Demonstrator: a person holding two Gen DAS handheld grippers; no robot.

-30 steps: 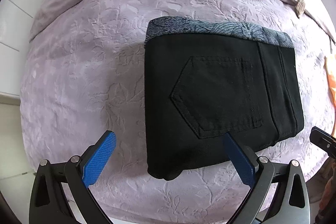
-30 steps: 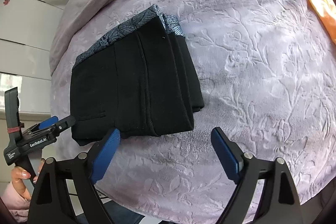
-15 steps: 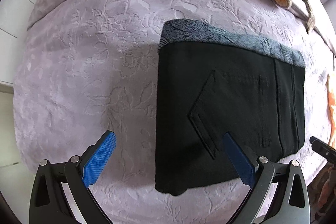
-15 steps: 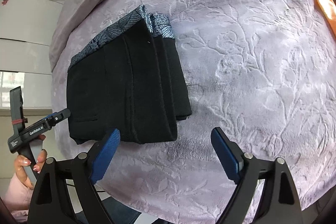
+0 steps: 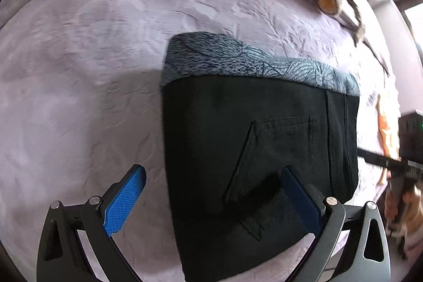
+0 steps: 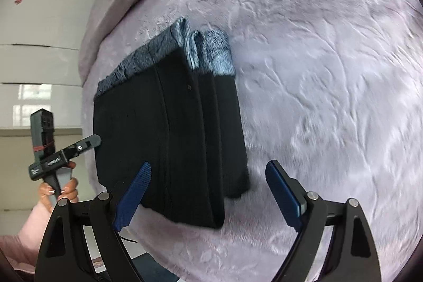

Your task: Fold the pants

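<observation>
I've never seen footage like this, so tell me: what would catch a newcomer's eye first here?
First, the black pants, folded into a thick rectangle with a grey patterned band along the far edge, lying in the middle of a lilac bedspread with an embossed leaf pattern. Next, the blue-padded tongs at the bottom of each view: the left gripper and the right gripper, both wide open near the pants' front edge and holding nothing.

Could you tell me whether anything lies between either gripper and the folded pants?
Nothing visible does. The left gripper and the right gripper are both open right over the folded pants, with only the bedspread around them.
</observation>
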